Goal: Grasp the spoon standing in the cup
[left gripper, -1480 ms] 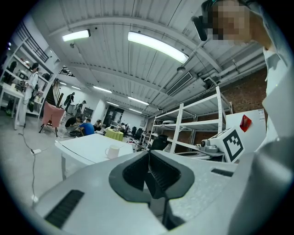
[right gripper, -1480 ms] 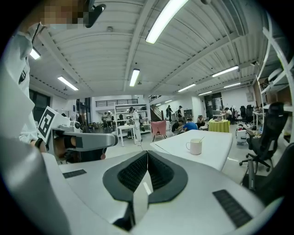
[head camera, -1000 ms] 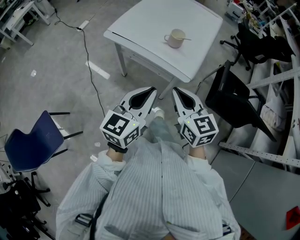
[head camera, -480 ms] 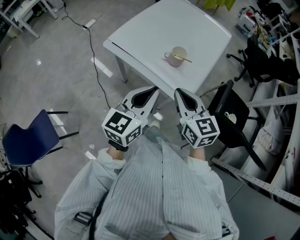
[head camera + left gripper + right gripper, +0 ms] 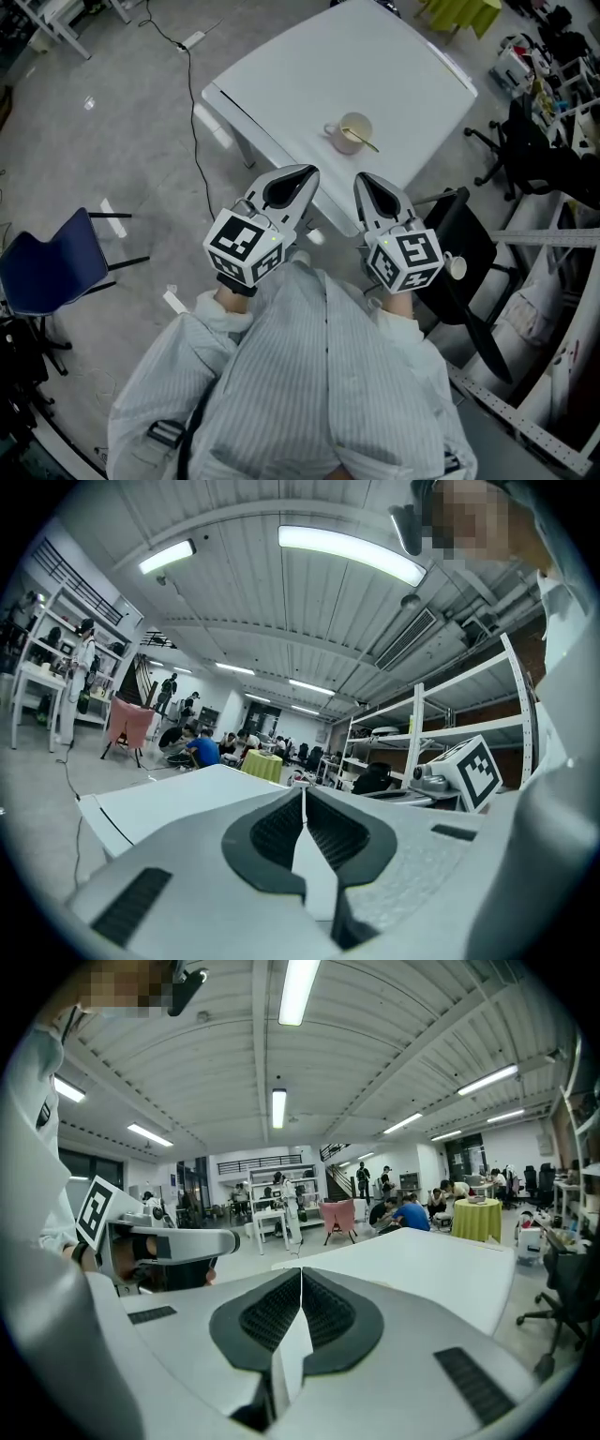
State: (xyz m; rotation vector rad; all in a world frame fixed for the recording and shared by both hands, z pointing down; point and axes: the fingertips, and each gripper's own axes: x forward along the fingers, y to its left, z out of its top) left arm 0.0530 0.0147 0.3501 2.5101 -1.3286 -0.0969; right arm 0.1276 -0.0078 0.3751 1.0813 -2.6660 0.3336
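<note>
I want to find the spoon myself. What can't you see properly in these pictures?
- Whether anything else is in the cup: head view, too small to tell.
- The cup and spoon: in neither gripper view, likely behind the jaws.
- The table, far corner: head view, cut off by the top edge.
- The people far off: gripper views, too small to tell what they do.

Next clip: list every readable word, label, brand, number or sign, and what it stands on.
None readable.
The left tool and right tool carry only black-and-white square marker patterns, no letters or digits.
The cup and table are plain; anything on the background shelves is too small to read.
</note>
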